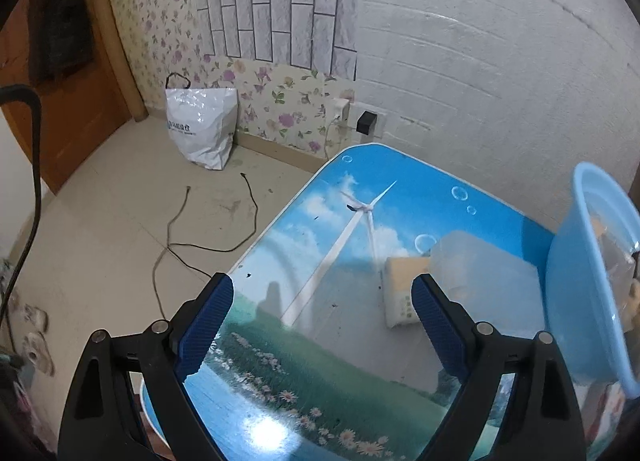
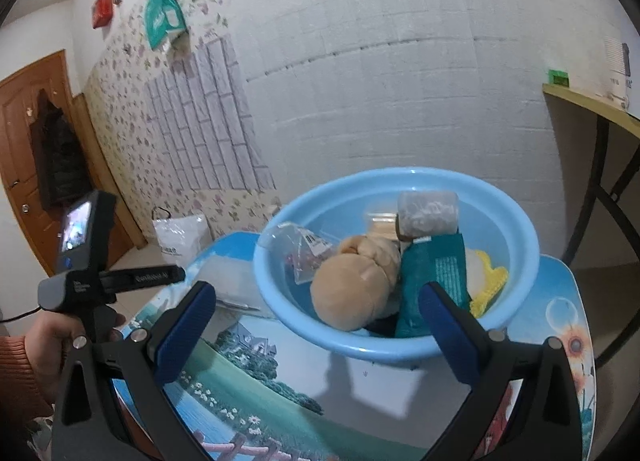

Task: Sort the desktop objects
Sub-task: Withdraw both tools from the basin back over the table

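Note:
A light blue basin (image 2: 516, 221) stands on the picture-printed table (image 2: 280, 401). It holds a tan plush toy (image 2: 356, 281), a teal packet (image 2: 436, 277), a clear plastic bag (image 2: 296, 245), a clear jar (image 2: 428, 211) and a yellow knitted item (image 2: 490, 281). My right gripper (image 2: 316, 325) is open and empty above the table just in front of the basin. My left gripper (image 1: 324, 313) is open and empty over the table (image 1: 340, 361). A translucent box (image 1: 480, 277) and a cream pack (image 1: 400, 293) lie beside the basin (image 1: 576, 301).
The left hand-held gripper body (image 2: 80, 261) shows at the left in the right wrist view. A white bag (image 1: 200, 125) and loose cables (image 1: 200, 229) lie on the floor. A wooden door (image 1: 60, 81) is at the left. A side table (image 2: 592, 109) stands at the right.

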Available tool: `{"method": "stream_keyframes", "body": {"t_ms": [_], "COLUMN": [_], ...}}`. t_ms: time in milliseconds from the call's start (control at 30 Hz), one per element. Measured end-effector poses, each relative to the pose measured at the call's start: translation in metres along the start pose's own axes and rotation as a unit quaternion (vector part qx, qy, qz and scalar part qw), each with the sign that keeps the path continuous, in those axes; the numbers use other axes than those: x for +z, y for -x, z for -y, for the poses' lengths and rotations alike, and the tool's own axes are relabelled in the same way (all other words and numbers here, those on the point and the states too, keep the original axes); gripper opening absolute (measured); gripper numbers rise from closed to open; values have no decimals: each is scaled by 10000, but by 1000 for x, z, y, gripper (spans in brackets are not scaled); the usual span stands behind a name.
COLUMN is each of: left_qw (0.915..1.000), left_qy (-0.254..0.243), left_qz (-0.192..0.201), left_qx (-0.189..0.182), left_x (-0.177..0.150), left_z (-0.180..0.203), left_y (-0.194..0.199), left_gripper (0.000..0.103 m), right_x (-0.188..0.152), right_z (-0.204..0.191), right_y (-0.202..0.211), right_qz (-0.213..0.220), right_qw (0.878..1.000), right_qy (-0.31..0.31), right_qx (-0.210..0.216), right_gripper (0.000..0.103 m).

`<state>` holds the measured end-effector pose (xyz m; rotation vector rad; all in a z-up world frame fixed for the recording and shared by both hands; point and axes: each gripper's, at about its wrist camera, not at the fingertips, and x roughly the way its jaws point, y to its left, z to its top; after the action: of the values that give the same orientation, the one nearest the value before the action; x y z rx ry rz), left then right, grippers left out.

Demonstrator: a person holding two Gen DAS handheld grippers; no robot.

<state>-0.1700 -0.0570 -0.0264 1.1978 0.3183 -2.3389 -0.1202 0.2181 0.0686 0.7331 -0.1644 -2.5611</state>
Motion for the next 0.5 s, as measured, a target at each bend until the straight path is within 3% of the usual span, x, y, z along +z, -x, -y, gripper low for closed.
{"method": "stream_keyframes", "body": {"t_ms": [133,333,500], "left_qw": [9993,9992,9980], "left_qy": [-116,-312,-544], "left_qz": [144,68,144], "left_qx": [-326,-223,-274], "left_x": [-1,1,2], "left_z": [8,23,30], "left_y": [5,1,7], "left_gripper": [91,91,91], "right_x": [2,3,1], "right_z": [3,14,24], "right_y": [6,15,5], "right_qz": [146,465,274], "right_qw": [9996,9975,9980], "right_qy": [-16,-127,-330], "right_qx": [233,509,461], "right_gripper": [103,103,103]}}
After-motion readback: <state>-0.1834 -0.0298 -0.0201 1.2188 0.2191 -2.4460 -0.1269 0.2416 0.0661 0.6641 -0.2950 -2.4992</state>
